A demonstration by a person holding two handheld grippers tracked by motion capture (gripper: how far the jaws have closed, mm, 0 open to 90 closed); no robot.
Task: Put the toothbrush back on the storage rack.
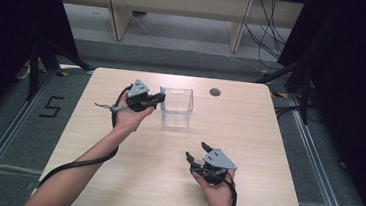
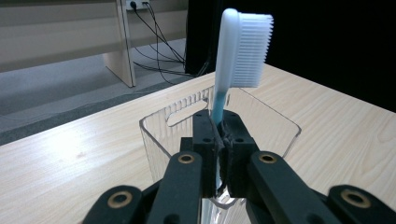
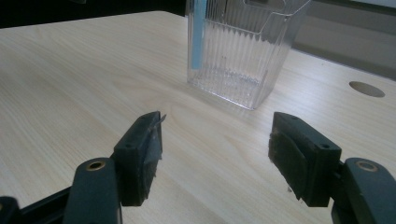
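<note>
A toothbrush point(image 2: 238, 51) with a white head and a light blue handle stands upright, bristles to the right in the left gripper view. My left gripper point(image 2: 219, 135) is shut on its handle, just over the near rim of a clear ribbed plastic holder point(image 2: 275, 126). In the high view the left gripper point(image 1: 157, 100) sits at the holder's point(image 1: 176, 107) left wall, with the toothbrush point(image 1: 162, 91) at that edge. The handle point(image 3: 198, 32) reaches down inside the holder point(image 3: 238, 51). My right gripper point(image 1: 197, 152) rests open near the table's front, nothing between its jaws point(image 3: 215, 149).
The light wooden table point(image 1: 248, 134) has a round cable hole point(image 1: 215, 92) at the back right. Beyond the far edge are floor, desk legs and cables. Black curtains flank both sides.
</note>
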